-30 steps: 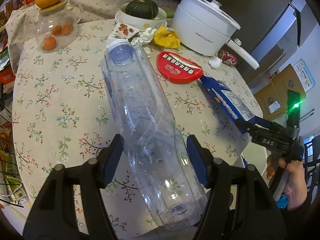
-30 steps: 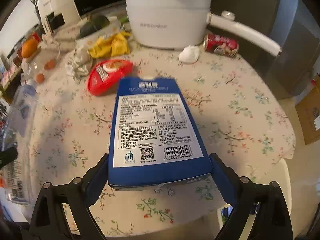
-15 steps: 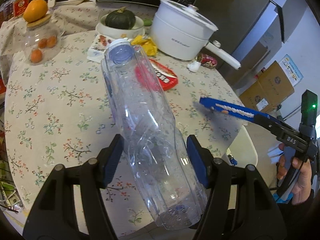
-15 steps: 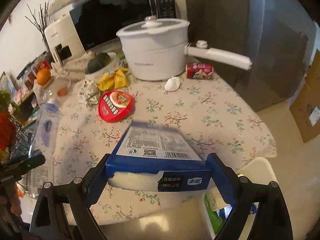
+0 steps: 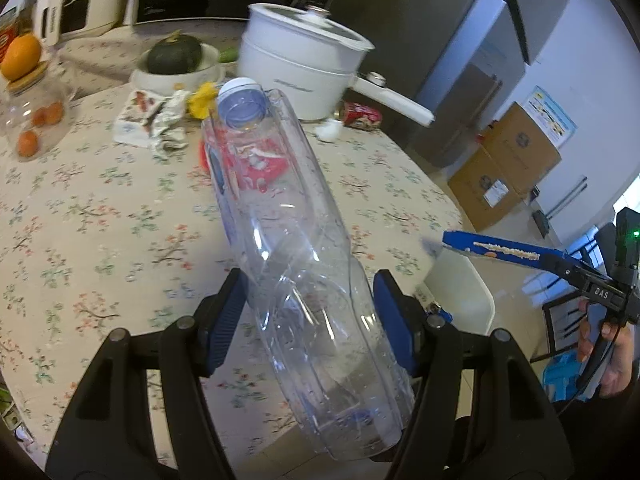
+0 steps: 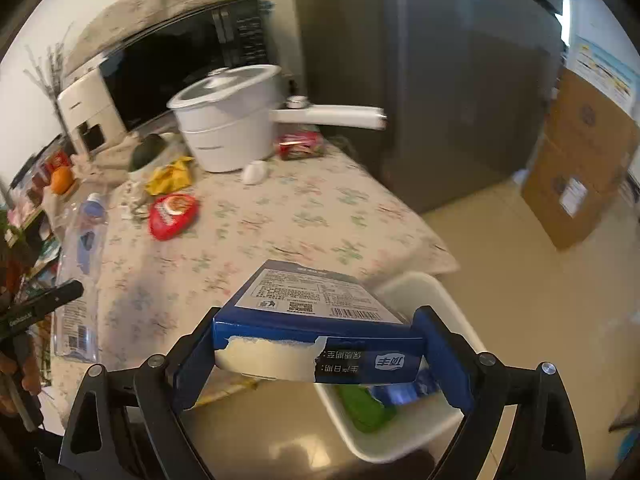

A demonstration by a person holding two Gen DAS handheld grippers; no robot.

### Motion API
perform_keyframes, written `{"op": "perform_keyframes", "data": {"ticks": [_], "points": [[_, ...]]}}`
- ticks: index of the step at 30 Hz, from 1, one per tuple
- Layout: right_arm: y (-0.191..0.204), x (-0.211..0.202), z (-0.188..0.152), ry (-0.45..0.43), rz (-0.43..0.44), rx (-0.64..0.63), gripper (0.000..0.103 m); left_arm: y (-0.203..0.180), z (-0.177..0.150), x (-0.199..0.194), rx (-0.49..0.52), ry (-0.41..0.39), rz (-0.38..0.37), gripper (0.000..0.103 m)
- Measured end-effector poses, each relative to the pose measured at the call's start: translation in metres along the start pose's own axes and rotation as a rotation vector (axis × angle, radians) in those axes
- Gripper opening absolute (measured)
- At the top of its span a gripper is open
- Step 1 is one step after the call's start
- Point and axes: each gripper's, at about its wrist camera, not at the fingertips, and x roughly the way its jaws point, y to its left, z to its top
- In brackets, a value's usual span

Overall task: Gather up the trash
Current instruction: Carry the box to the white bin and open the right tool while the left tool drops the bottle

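My left gripper (image 5: 308, 320) is shut on a large clear plastic bottle (image 5: 292, 236) with a blue cap, held above the floral table; the bottle also shows in the right wrist view (image 6: 82, 248). My right gripper (image 6: 316, 354) is shut on a flat blue carton (image 6: 320, 320), held level off the table's edge, partly over a white bin (image 6: 452, 316) on the floor; the carton shows edge-on in the left wrist view (image 5: 504, 248). More trash lies on the table: a red lid (image 6: 173, 216), a yellow wrapper (image 6: 170, 176), crumpled paper (image 5: 170, 120), a white wad (image 6: 255, 173) and a red can (image 6: 300, 145).
A white pot (image 5: 298, 76) with a long handle, a bowl with a squash (image 5: 174, 56) and a glass jar (image 5: 30, 116) stand at the table's back. Cardboard boxes (image 6: 580, 184) and a fridge (image 6: 432, 80) are to the right. The bin holds green and blue items.
Both grippers lifted their loads off the table and drew back. The right gripper carried the carton out past the table edge to above the white bin.
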Motion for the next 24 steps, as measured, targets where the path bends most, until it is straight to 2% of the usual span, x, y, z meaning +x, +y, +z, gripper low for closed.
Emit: {"op": "perform_keyframes", "data": {"ticks": [7, 17, 24], "points": [[-0.049, 0.015, -0.022, 0.107, -0.077, 0.079, 0.094, -0.030, -0.004, 0.012, 0.049, -0.005, -0.037, 0.066], [-0.074, 0.064, -0.035, 0.260, -0.097, 0.138, 0.095, -0.058, -0.007, 0.028, 0.087, -0.018, -0.061, 0.066], [-0.082, 0.048, -0.030, 0.198, -0.103, 0.147, 0.100, -0.096, -0.003, 0.047, 0.131, -0.043, -0.088, 0.067]]}}
